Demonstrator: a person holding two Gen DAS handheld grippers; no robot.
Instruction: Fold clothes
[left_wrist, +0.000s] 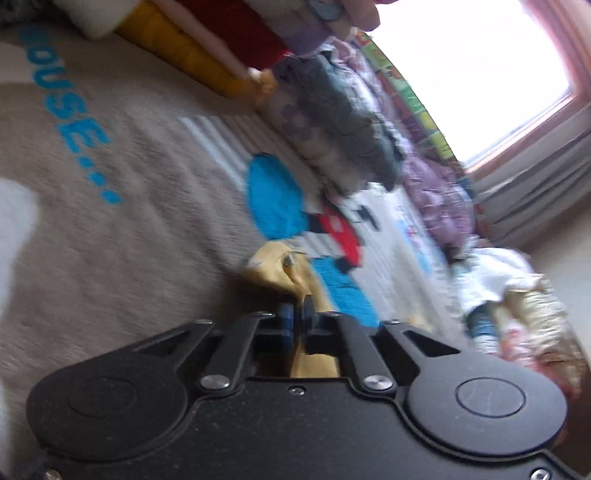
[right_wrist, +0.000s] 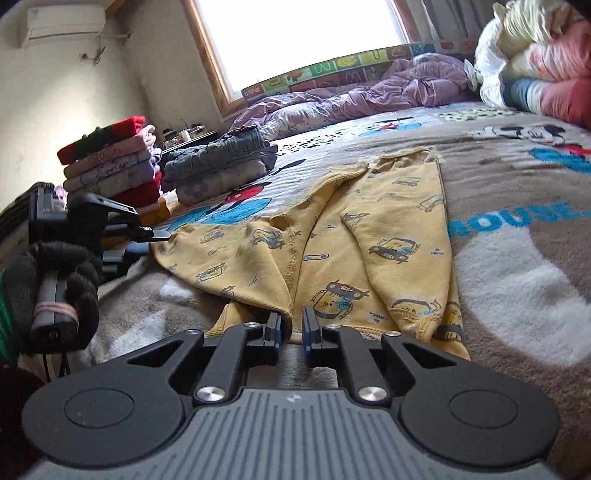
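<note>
The left hand-held gripper (left_wrist: 297, 314) is closed on a bunched edge of the yellow garment (left_wrist: 284, 275), low in the middle of the left wrist view; cloth shows pinched between the blue pads and trailing back under the tool. In the right wrist view the same left tool sits at the middle left edge, held by a dark-gloved hand (right_wrist: 55, 280), its tip touching the garment's left corner.

The right hand-held gripper (right_wrist: 293, 328) sits at the lower middle of its frame with its jaws a little apart. The near hem of the garment (right_wrist: 332, 236) lies right at the left pad (right_wrist: 275, 332), but the gap between the pads looks bare, so I judge it is gripping nothing.

The garment, a small yellow piece printed with cars, lies spread on the bed blanket (right_wrist: 517, 288), running from the lower middle up to the centre of the frame, sleeves or legs overlapping in loose folds.

It looks like thin, light knit: limp, not fragile, likely to sag and crease when lifted and to drag on the fleecy blanket. Best hold is at hems and corners, where stitched seams give the pads something firm; two corners held taut should keep the fold line straight.

Folded stacks (right_wrist: 118, 166) stand at the upper left, well apart.
</note>
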